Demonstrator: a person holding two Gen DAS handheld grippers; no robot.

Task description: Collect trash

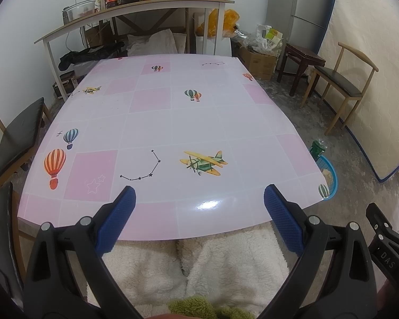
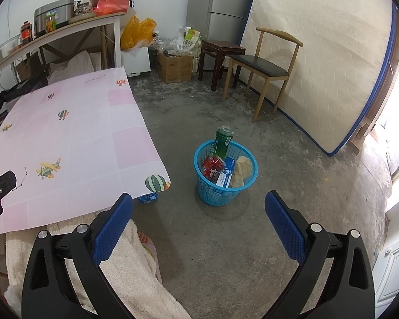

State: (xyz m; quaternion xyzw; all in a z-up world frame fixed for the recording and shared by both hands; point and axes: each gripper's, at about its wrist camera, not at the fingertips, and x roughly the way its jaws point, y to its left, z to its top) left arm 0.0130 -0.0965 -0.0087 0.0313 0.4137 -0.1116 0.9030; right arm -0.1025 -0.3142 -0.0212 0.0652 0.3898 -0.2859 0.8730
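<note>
Both grippers, left (image 1: 199,212) and right (image 2: 199,222), spread, empty. Blue basket (image 2: 215,195) beside counter (image 2: 74,143) holds light trash: green bottle (image 2: 222,141) slick, grip mid-body.

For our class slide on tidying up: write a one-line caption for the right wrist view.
Open right gripper faces a blue basket on the floor holding a green bottle, red can and carton.
</note>
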